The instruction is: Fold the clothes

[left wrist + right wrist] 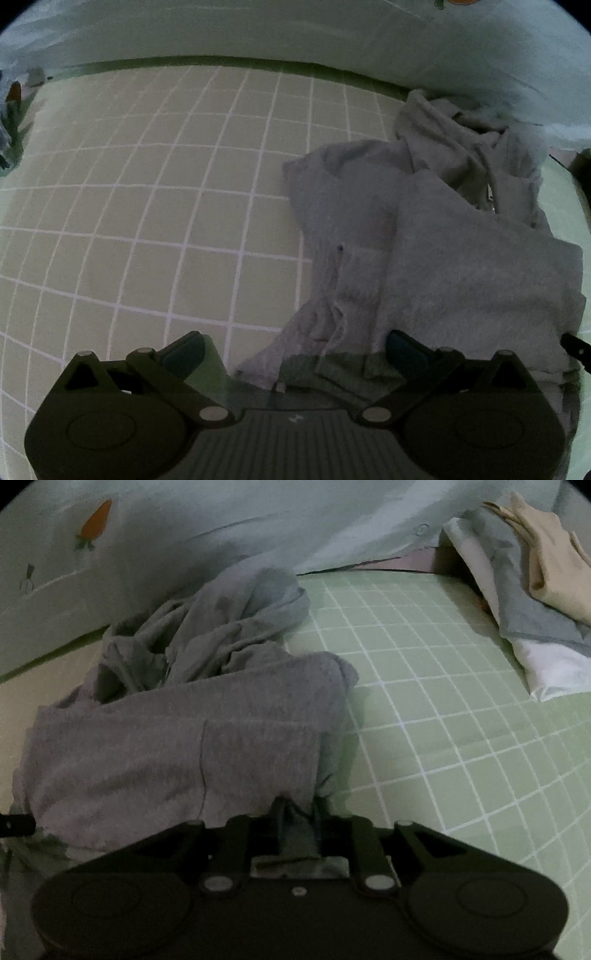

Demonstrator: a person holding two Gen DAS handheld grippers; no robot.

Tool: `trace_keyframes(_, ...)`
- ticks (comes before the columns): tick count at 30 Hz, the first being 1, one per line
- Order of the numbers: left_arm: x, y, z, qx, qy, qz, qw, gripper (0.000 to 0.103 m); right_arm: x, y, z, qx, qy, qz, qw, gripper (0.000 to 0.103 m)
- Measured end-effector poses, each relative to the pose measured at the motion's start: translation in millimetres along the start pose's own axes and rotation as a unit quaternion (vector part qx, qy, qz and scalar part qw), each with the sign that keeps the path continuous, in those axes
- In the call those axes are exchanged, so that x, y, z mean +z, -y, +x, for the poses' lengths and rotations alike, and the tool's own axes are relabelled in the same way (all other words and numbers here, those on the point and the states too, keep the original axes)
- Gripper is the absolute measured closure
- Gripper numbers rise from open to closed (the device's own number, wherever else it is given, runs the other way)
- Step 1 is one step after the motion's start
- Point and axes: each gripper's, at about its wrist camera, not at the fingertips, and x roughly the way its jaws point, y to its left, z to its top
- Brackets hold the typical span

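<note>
In the left wrist view, a green checked sheet (147, 221) is seen stretched across the bed, bare over the left and middle. The left tool (295, 354) is held released, its two fingers spread wide and pointed steeply down at the sheet. The near edge of the grey garment (461, 258) lies below the gap between them, but it is not pressed by either pad. The garment is spread over the right part of the sheet, partly folded in flat layers. A thin drawstring (338, 295) trails down its left layer, and a crumpled part is bunched at the far end against the pale blue bedding (295, 29).

In the right wrist view, a carrot print (96, 520) is shown on that bedding at the far left. The garment fills the left and middle, a smooth layer near and a rumpled heap behind. The right tool (297, 819) is clenched narrowly on the garment's near edge, and a gathered tuck of grey cloth is pinched between its fingers. To the far right, well apart, a pile of folded clothes (535, 590) rests on the sheet.
</note>
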Motion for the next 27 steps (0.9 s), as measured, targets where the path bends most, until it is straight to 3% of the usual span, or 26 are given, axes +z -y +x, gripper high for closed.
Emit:
trace_keyframes(1, 2.4, -1.3, -1.3, -0.003, -0.001, -0.005, 1.0000, 0.000, 1.6, -0.6, -0.3, -0.001, -0.002, -0.002, 1.000, 0.082)
trace_keyframes(3, 9.1, -4.6, -7.7, -0.013, 0.008, -0.018, 0.9997, 0.000, 6.0, 0.0, -4.1, -0.005, 0.003, 0.003, 1.000, 0.065)
trace_keyframes(4, 13.6, -5.9, -10.9, -0.015, 0.015, -0.025, 0.9995, 0.000, 8.7, 1.2, -7.3, -0.010, 0.014, 0.012, 1.000, 0.041)
trace_keyframes(5, 18.4, -7.0, -14.1, -0.017, 0.022, -0.031, 0.9991, 0.000, 11.5, 2.8, -10.7, -0.011, 0.027, 0.021, 0.999, 0.026)
trace_keyframes(7, 30.8, -6.4, -16.2, -0.017, 0.033, -0.035, 0.9987, 0.000, 18.0, 6.9, -16.8, -0.006, 0.056, 0.039, 0.998, 0.021)
trace_keyframes(10, 53.0, -1.2, -13.2, -0.017, 0.040, -0.032, 0.9985, 0.000, 32.8, 9.9, -13.7, -0.015, 0.069, 0.048, 0.996, 0.004)
trace_keyframes(14, 88.7, 13.8, -1.6, -0.021, 0.052, -0.011, 0.9984, 0.000, 59.3, 13.4, -0.2, -0.027, 0.069, 0.063, 0.995, 0.004)
trace_keyframes(20, 140.0, 37.7, 25.2, -0.054, 0.061, -0.019, 0.9965, 0.000, 100.0, 17.8, 31.2, -0.034, 0.067, 0.092, 0.993, 0.004)
trace_keyframes(27, 175.7, 61.2, 60.6, -0.063, 0.053, -0.023, 0.9964, 0.000, 142.3, 21.3, 74.6, -0.045, 0.059, 0.123, 0.990, 0.004)
